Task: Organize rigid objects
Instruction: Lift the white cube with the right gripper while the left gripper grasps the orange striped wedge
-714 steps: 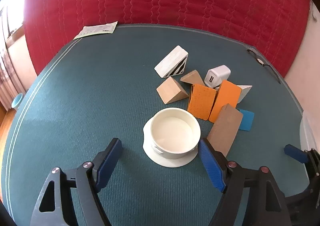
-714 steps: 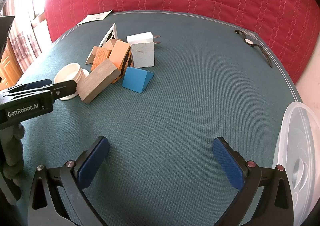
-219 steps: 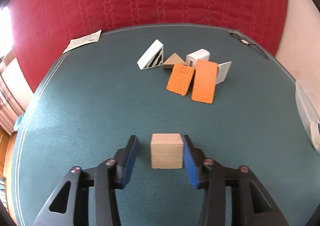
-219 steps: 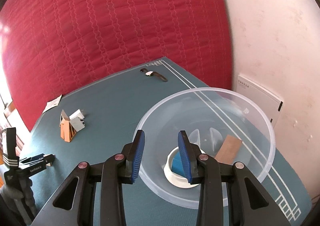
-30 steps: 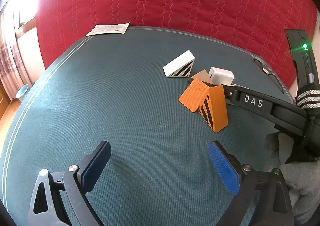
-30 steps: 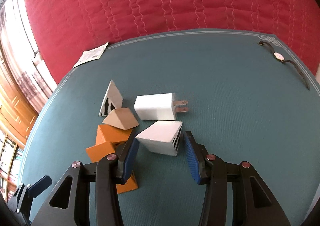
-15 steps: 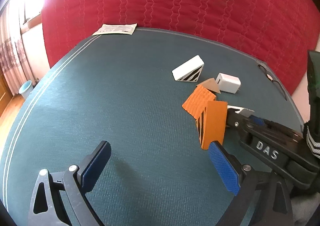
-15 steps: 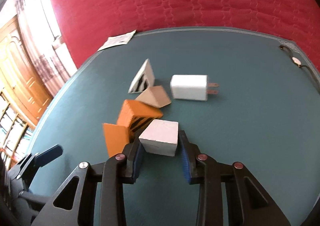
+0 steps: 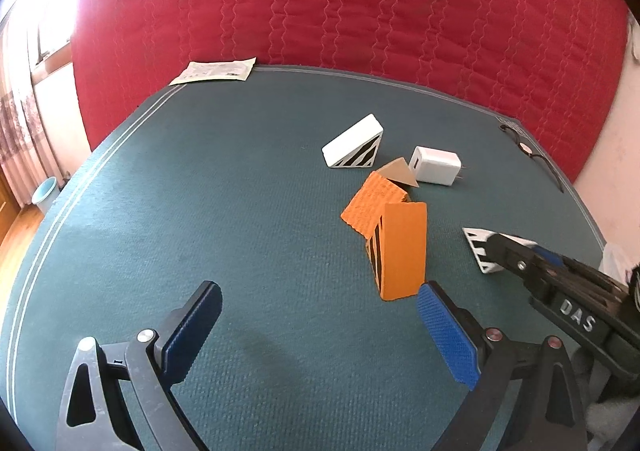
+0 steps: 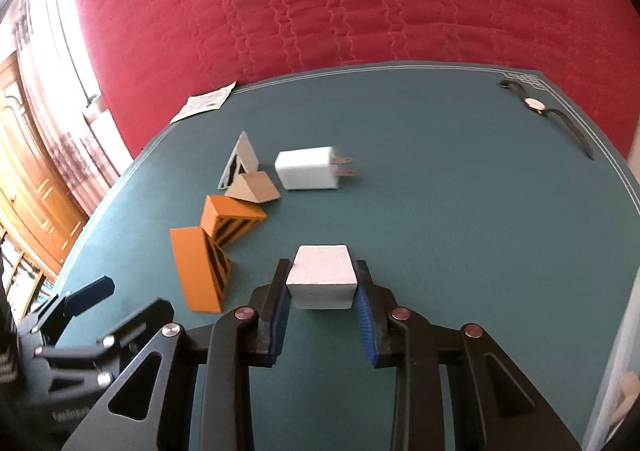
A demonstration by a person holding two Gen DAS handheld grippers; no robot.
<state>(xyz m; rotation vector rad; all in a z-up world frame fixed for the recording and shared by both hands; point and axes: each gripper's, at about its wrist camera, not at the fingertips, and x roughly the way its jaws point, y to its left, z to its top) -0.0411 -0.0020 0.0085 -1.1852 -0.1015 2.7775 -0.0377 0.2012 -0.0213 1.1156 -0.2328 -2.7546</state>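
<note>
My right gripper [image 10: 322, 299] is shut on a white striped wedge block [image 10: 321, 275] and holds it above the green table; the block also shows in the left wrist view [image 9: 482, 247]. My left gripper [image 9: 316, 327] is open and empty, just in front of two orange striped wedges [image 9: 402, 247] [image 9: 374, 203]. Behind them lie a tan wedge [image 9: 398, 173], a white charger plug [image 9: 436, 171] and another white striped wedge [image 9: 354, 147]. The same pile shows in the right wrist view: orange wedges [image 10: 198, 267] [image 10: 230, 217], tan wedge [image 10: 254, 187], charger [image 10: 308, 169].
A wristwatch [image 10: 548, 111] lies at the table's far right corner. A paper leaflet [image 9: 216, 71] lies at the far left edge. The rim of a clear plastic bowl [image 10: 616, 371] shows at the right. A red quilted wall backs the table.
My right gripper has lifted the white striped wedge and drawn it back away from the pile. The left gripper has shifted slightly; it stays open.
</note>
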